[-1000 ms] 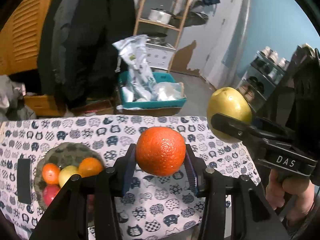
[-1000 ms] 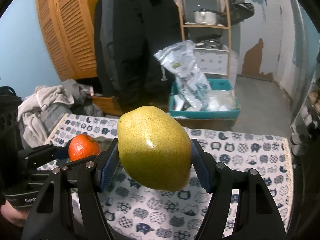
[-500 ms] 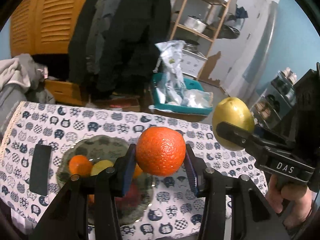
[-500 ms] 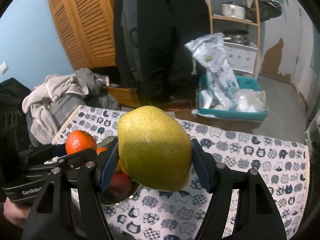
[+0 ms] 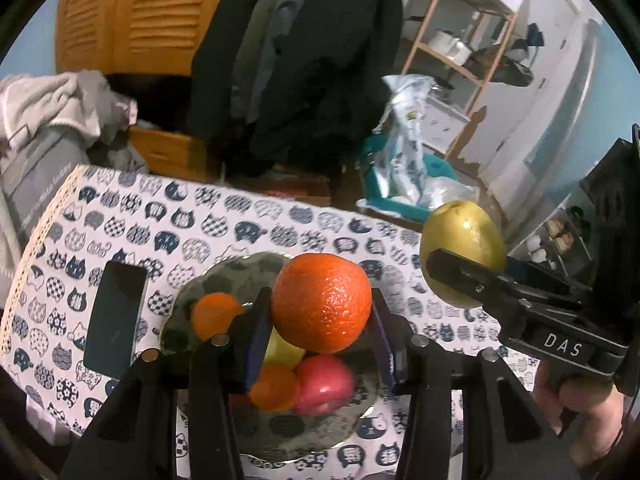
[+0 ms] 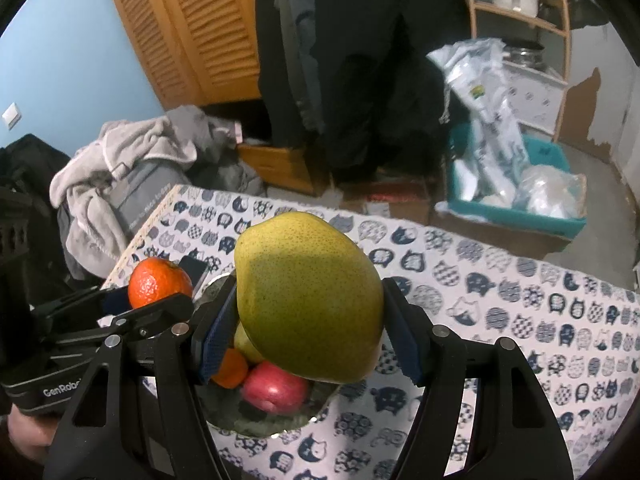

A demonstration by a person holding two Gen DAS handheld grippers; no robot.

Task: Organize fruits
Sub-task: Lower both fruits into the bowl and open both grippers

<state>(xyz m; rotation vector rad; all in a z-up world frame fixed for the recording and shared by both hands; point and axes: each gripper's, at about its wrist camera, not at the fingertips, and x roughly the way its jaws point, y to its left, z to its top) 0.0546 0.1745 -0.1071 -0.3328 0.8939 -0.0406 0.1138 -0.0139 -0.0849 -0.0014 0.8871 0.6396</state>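
The left hand-held gripper (image 5: 320, 320) clamps an orange (image 5: 321, 303); the right hand-held gripper (image 6: 308, 320) clamps a pear (image 6: 308, 298) above the plate (image 5: 280, 436).

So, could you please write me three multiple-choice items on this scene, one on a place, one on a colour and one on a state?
1. Where does the dark phone lie?
A. In the plate
B. On the cloth beside the plate
C. In the teal bin

2. What colour is the fruit in the right gripper?
A. Yellow-green
B. Red
C. Purple

3. How does the left gripper stand?
A. Open, empty
B. Shut on the orange
C. Shut on an apple

Answers:
1 B, the phone rests on the cat-print cloth, left of the plate.
2 A, it holds the pear.
3 B, its pads press the orange.
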